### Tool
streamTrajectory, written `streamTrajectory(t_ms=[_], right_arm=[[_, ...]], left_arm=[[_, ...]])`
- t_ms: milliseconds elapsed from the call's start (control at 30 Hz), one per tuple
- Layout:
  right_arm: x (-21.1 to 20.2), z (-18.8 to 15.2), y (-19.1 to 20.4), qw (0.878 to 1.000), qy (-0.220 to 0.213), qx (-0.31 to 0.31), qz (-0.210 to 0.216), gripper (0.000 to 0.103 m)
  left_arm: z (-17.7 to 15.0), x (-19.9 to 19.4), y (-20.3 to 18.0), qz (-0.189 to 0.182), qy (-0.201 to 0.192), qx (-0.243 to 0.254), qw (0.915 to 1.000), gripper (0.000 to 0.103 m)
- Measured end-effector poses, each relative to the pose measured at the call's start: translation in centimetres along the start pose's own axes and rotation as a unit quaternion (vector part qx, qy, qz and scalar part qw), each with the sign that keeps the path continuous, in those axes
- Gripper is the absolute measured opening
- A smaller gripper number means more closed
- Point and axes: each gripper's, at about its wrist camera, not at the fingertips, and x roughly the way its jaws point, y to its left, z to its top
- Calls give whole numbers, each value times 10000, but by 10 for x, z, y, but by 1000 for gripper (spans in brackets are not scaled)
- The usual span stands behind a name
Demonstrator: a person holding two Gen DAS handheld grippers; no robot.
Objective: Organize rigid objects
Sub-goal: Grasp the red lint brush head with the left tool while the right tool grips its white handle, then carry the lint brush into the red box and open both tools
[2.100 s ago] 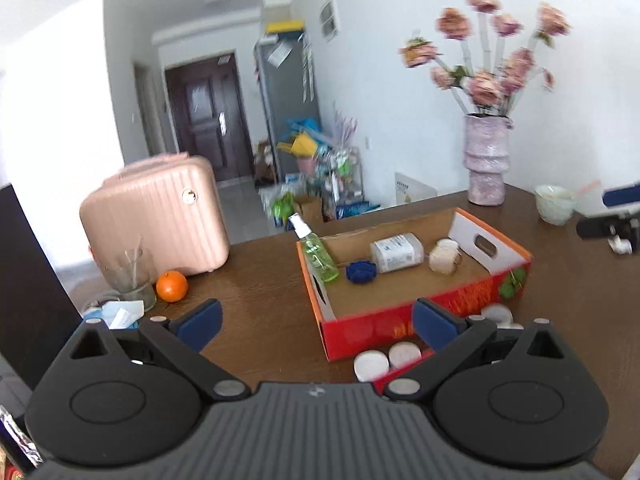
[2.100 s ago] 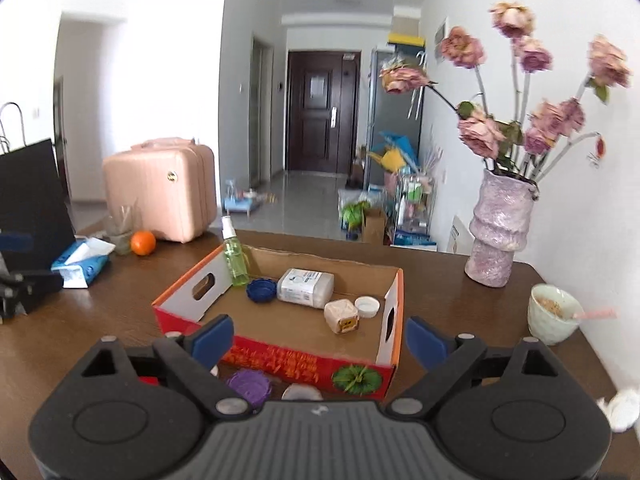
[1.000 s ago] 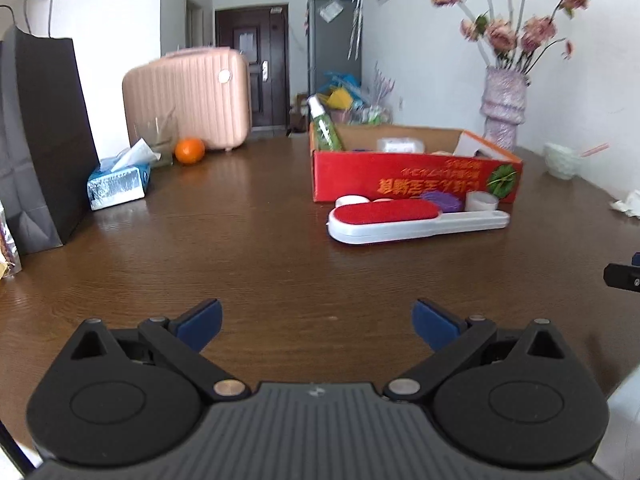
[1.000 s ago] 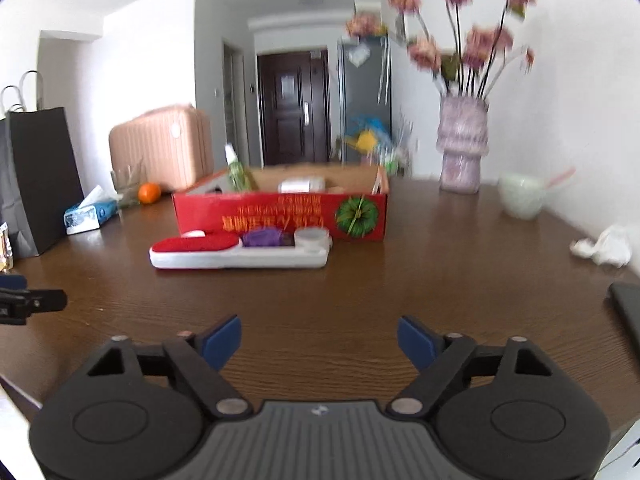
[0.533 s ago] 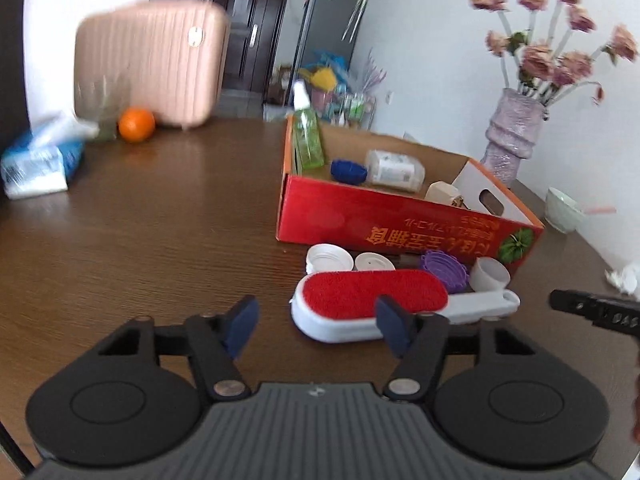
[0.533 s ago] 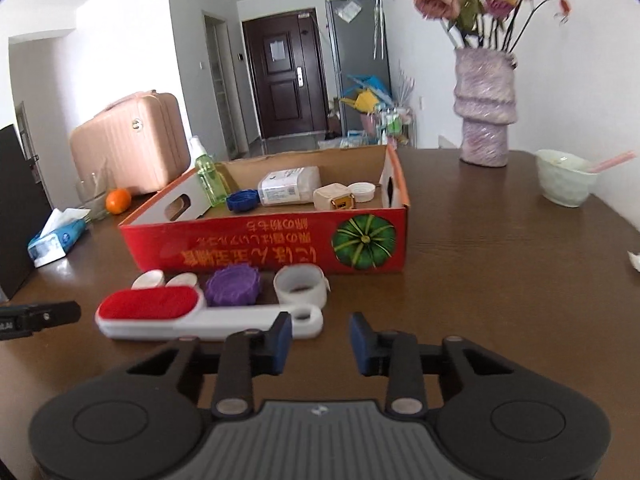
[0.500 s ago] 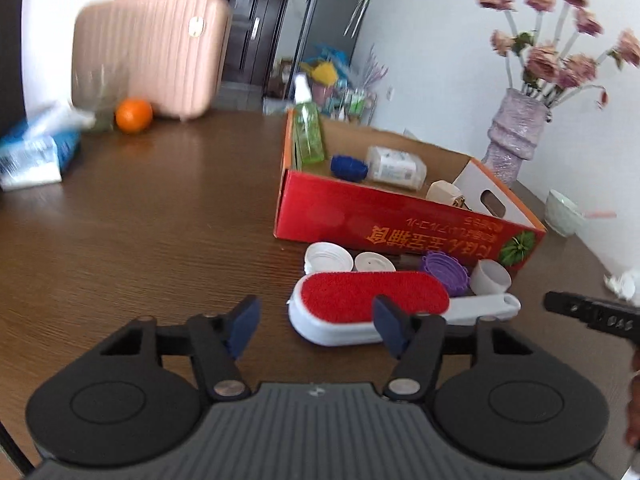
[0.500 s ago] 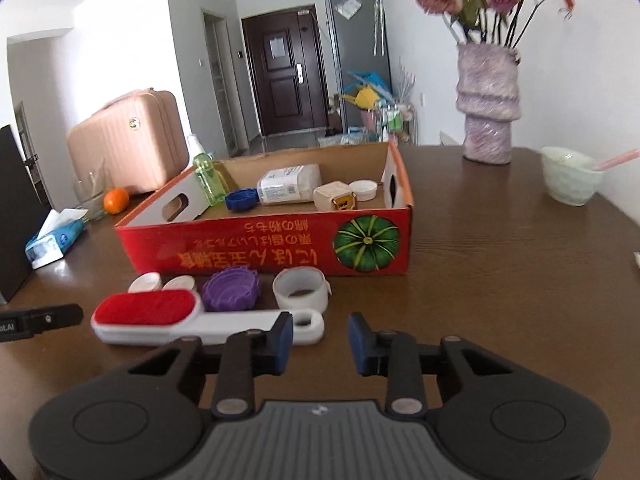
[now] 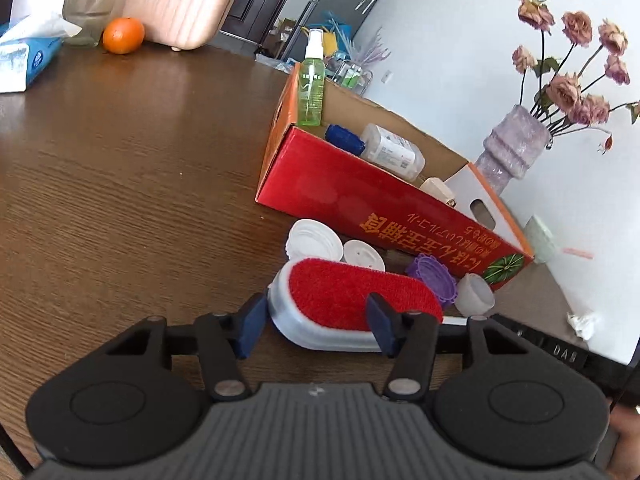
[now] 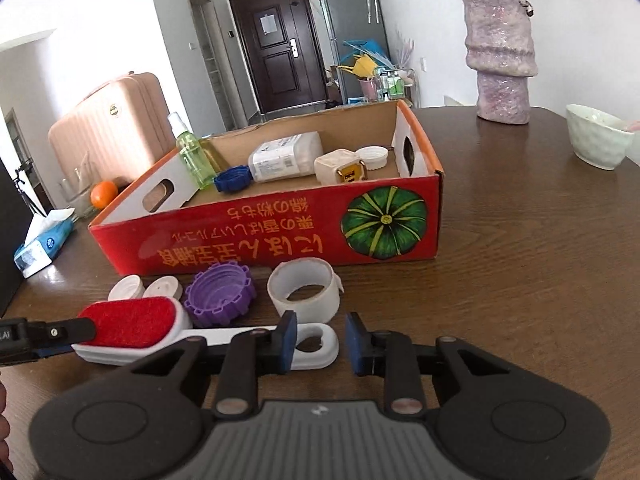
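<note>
A white lint brush with a red pad [image 9: 352, 296] [image 10: 132, 326] lies on the table in front of the red cardboard box [image 9: 384, 200] [image 10: 280, 232]. My left gripper [image 9: 316, 324] is open, its fingers on either side of the brush's red head. My right gripper [image 10: 320, 340] is open around the looped end of the brush handle [image 10: 316, 340]. Two white lids [image 10: 144, 288], a purple lid [image 10: 220, 294] and a tape roll [image 10: 304, 290] lie between brush and box. The box holds a green spray bottle [image 10: 192, 160], a blue cap [image 10: 232, 179], a white bottle [image 10: 286, 156] and a small cube [image 10: 340, 170].
A pink suitcase [image 10: 108, 120], a glass [image 9: 90, 8], an orange [image 9: 123, 41] and a tissue pack [image 9: 24, 54] stand at the far left. A purple vase [image 10: 500, 60] and a pale bowl [image 10: 598, 142] stand at the right. Crumpled paper [image 9: 582, 322] lies near the right edge.
Both grippers have moved forward and down onto the brush. The left jaws now straddle its red head and the right jaws straddle its handle end.
</note>
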Motion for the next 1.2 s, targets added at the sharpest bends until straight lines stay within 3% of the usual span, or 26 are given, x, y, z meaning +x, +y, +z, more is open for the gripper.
streamTrajectory(t_ms=[133,533,567,600,933,1067,1200], right_arm=[[-5,-7,-4,9998,-2,37,-214,25],[-19,-17,-16,9997,87,226,37,25],[-22,-18,-15,9997,99,208,109,18],[-26,-21,-13,9997,110,193,132,12],[-109,-88,2,9999,-43,128,-44,11],[-139,-106,-8,9989,-124,454,-73,11],[-152,-107,-14,9980,-314,519,-195,11]], left_arm=[[-5,-4,-1,-39,-6,30,10000,53],[-19,-18,-7,-40,58,126,9999,53],[-22,-21,-9,-52,92,132,9999,53],[-25,-25,-10,-54,124,137,9998,52],[-85,-98,-26,-162,-6,587,9981,51],[-102,-108,-32,-301,184,631,9974,51],[-101,-110,-48,-354,55,791,9962,51]])
